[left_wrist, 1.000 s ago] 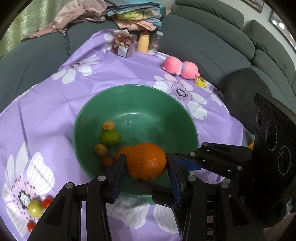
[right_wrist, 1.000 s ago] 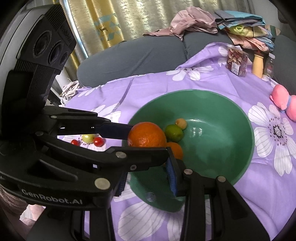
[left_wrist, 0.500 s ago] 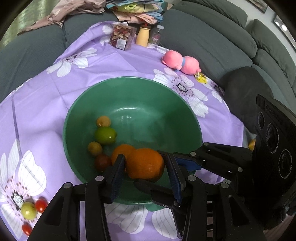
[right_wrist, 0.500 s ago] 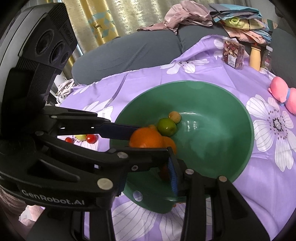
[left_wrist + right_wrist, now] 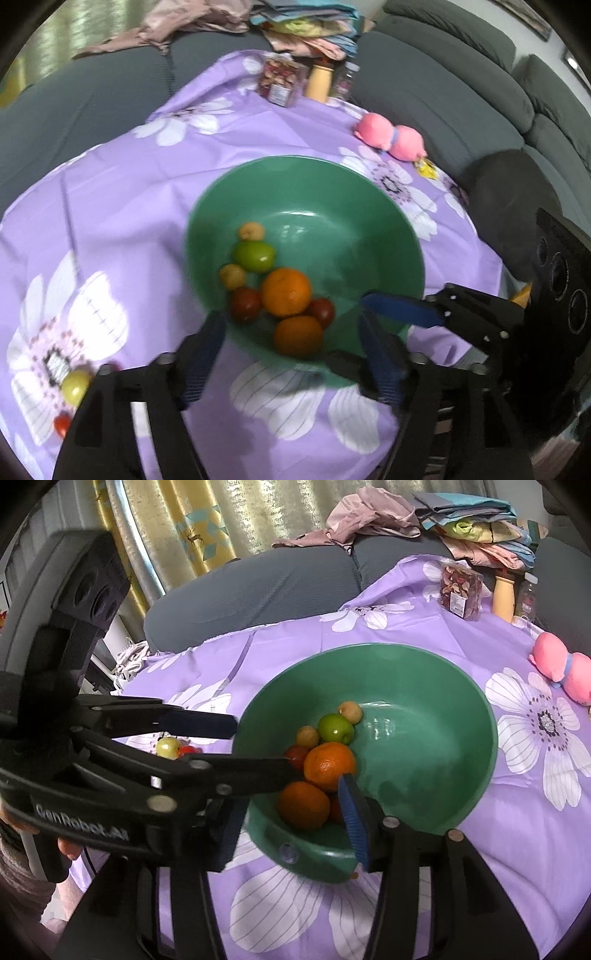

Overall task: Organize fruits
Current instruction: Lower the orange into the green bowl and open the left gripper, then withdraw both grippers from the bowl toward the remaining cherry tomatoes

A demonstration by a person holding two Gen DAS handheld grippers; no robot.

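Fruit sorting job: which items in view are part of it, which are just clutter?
Job:
green bowl
oranges in it
green fruit in it
loose yellow-green fruit on the cloth
left gripper, jaws just opened, empty

Clutter:
pink plush toy
snack packet
bottles
clothes pile

A home living room. A grey sectional sofa (image 5: 461, 110) wraps around the far and right sides of a table covered with a purple flowered tablecloth (image 5: 122, 192). Crumpled clothes (image 5: 373, 520) and folded bedding (image 5: 476, 520) are heaped on the sofa's back, a pink plush toy (image 5: 389, 136) lies near its seat, and gold patterned curtains (image 5: 207, 524) hang behind it.
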